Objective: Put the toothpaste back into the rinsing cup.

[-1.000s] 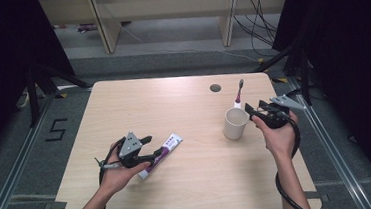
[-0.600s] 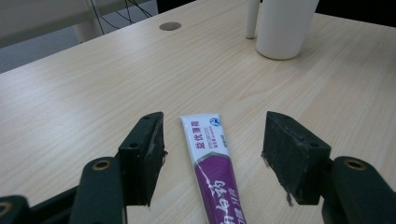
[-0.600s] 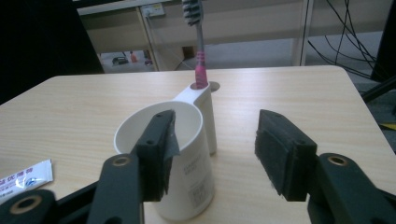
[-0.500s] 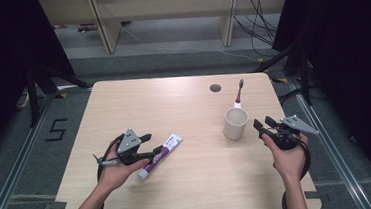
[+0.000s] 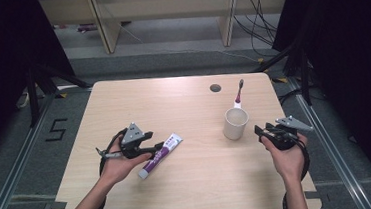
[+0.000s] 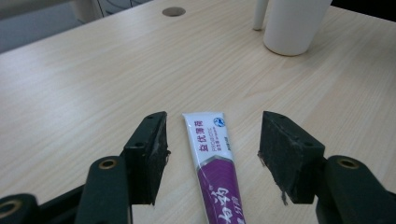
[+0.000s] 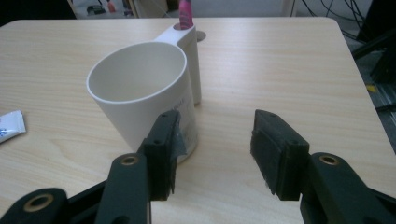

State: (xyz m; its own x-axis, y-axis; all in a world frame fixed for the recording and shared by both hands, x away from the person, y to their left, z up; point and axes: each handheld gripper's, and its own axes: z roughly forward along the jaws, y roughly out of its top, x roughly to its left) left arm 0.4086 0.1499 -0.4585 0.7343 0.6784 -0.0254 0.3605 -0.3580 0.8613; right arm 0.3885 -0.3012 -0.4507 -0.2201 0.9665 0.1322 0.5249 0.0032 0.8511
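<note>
two tongs (image 5: 160, 147) astride toothpaste (image 6: 216, 173)

We see two bare forearms, no sleeves. Left gripper (image 5: 162, 145): black frame, grey three-cornered plate on top, black cable looping at lower left of frame. Right gripper (image 5: 259, 131): same build, cable trailing down at lower right. Up close, we note brass-ringed screw holes, worn black pads (image 6: 286, 158) with frayed edges.

Purple-and-white toothpaste tube (image 5: 160, 155) lies flat; white cup (image 5: 235, 123) stands upright
</note>
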